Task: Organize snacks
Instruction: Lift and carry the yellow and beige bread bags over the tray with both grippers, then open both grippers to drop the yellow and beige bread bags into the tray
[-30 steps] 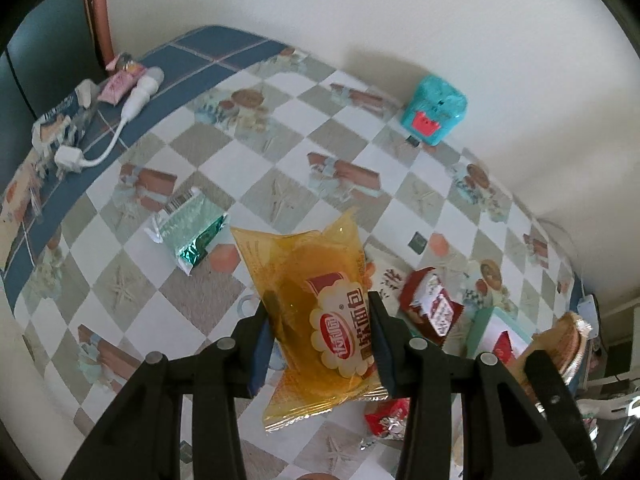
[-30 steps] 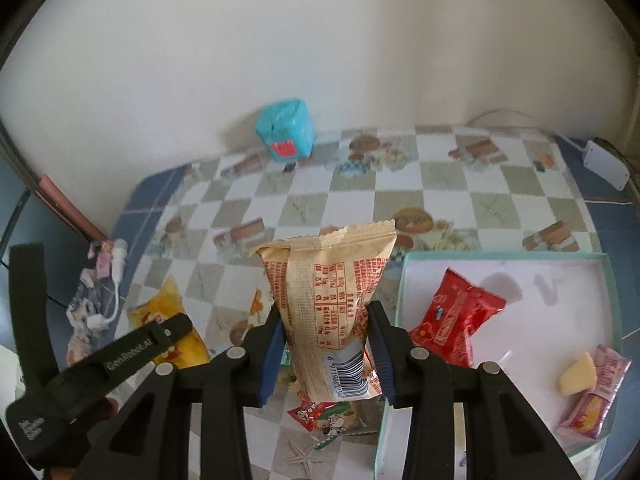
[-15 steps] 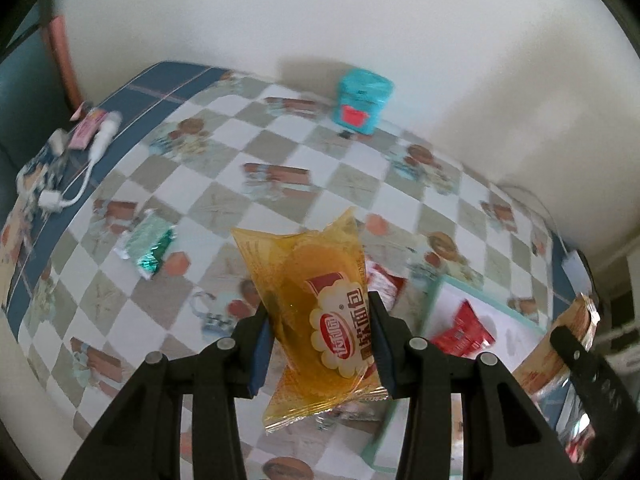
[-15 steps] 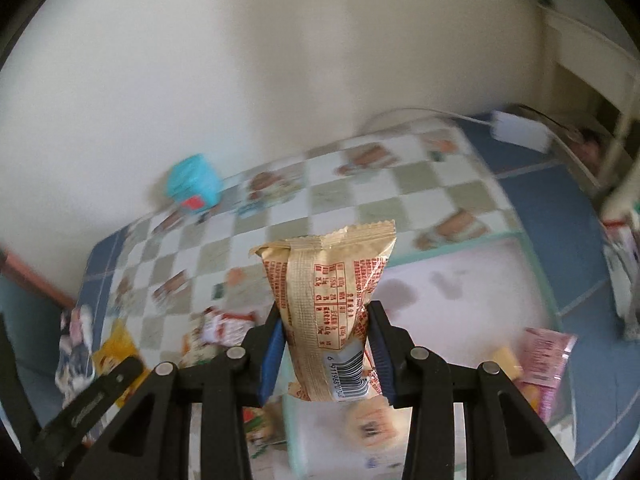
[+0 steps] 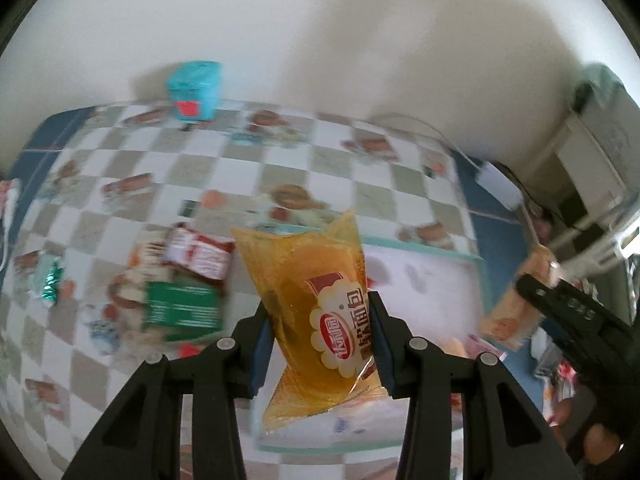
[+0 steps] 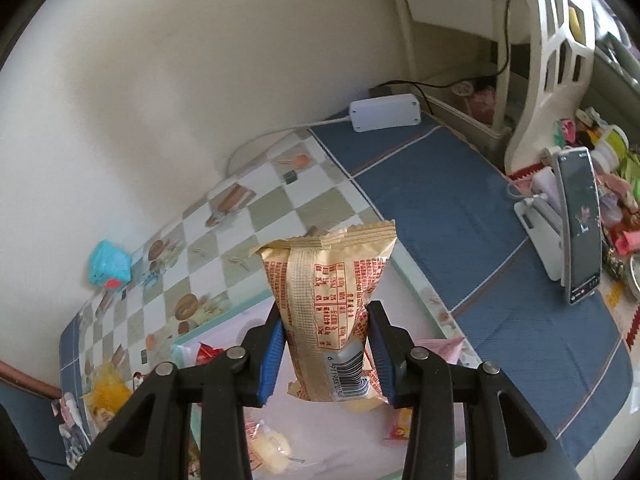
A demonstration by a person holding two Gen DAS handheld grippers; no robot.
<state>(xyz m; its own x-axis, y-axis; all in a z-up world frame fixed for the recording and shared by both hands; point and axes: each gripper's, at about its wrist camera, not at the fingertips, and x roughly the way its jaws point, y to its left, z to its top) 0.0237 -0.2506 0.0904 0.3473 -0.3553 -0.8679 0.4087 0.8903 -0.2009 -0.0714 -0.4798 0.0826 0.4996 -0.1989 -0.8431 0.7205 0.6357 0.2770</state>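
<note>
Snacks in hand: left tongs (image 5: pixel 320 344) clamp the yellow bread packet (image 5: pixel 316 316) upright; right tongs (image 6: pixel 326 350) clamp the tan packet (image 6: pixel 330 312), upright too. Tray (image 5: pixel 424 250) lies below both, I think; view blurred.

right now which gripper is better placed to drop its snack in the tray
Right, probably. The right gripper holds the beige packet directly above the tray interior. The left gripper grips the orange bread bag over the tray's near-left edge.
</note>
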